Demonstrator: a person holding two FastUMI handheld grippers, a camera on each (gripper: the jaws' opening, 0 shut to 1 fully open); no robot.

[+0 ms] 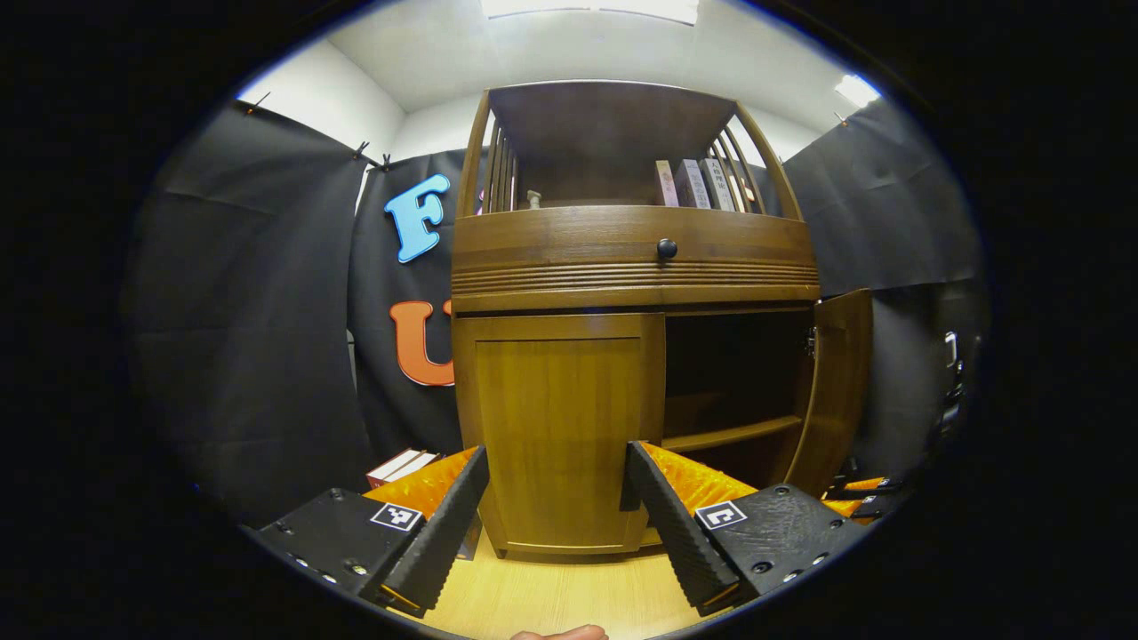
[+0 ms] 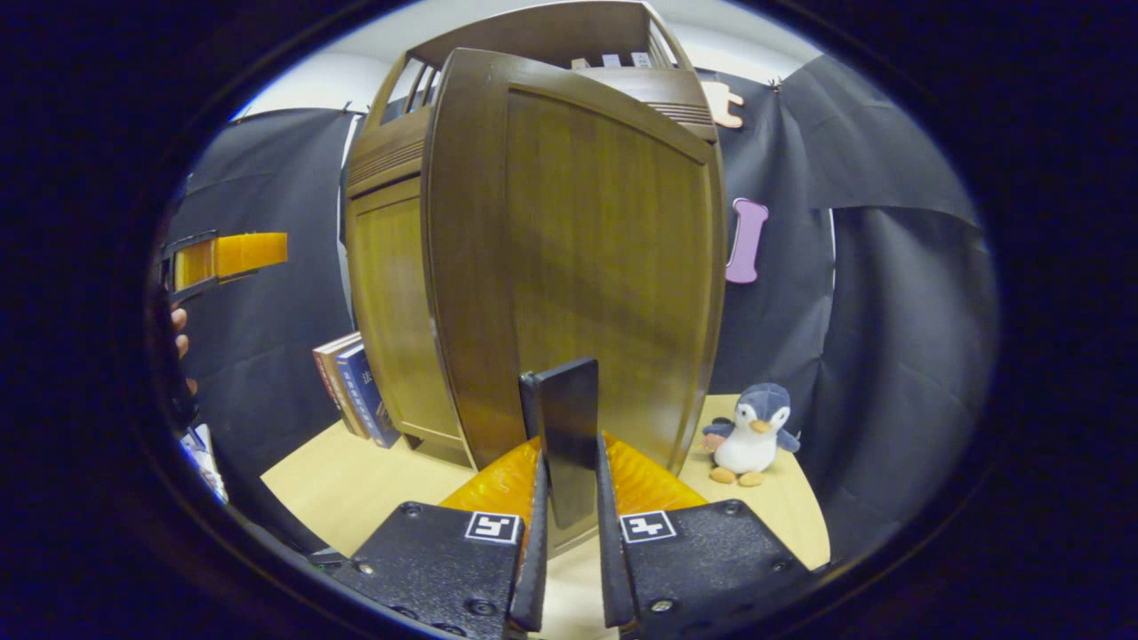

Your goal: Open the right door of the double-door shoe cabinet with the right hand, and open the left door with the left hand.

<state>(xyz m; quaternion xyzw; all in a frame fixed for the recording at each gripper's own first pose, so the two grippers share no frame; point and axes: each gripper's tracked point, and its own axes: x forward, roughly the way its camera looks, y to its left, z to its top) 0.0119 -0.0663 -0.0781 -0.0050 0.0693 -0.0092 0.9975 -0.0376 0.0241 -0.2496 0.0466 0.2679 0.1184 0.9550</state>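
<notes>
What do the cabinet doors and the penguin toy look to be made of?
The right door and left door look like brown wood or wood veneer: vertical grain, a satin sheen. The penguin looks like soft plush fabric, with a fuzzy grey-and-white surface.

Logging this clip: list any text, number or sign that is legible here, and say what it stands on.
Top-shelf books in the cabinet: spine characters too small to read.
Leaning books beside it: cover print blurred, unreadable.
Marker squares on the left gripper and on the right gripper, which is shut on the black handle of the right door: black-and-white patterns, no words.
No line can be quoted.
</notes>
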